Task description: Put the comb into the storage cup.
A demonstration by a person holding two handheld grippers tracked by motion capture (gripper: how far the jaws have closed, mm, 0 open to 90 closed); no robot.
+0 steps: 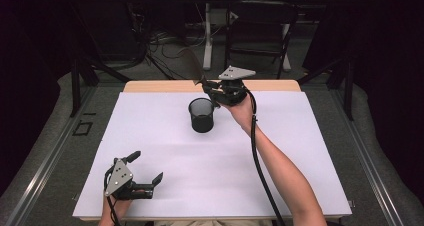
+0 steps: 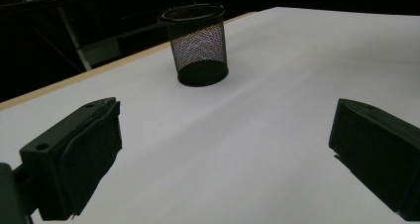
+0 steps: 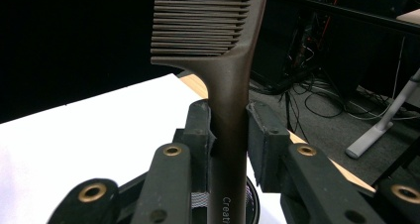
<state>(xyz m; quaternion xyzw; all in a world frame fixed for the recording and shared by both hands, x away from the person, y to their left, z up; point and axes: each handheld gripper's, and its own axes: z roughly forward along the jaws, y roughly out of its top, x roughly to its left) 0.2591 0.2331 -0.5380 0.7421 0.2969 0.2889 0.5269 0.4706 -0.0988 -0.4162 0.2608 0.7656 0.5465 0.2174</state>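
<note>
Right gripper (image 3: 229, 135) clamps a brown comb (image 3: 225, 60), its handle end cut off; left gripper (image 1: 145, 168) gapes empty

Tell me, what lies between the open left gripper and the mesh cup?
Just bare white table between left gripper and mesh cup, per the high view.

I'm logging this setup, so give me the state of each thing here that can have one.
Comb: upright, clamped by the handle, teeth end up, above the cup.
Mesh cup: upright on the white sheet, looks empty.
Right gripper: shut on the comb.
Left gripper: open, holding nothing.
</note>
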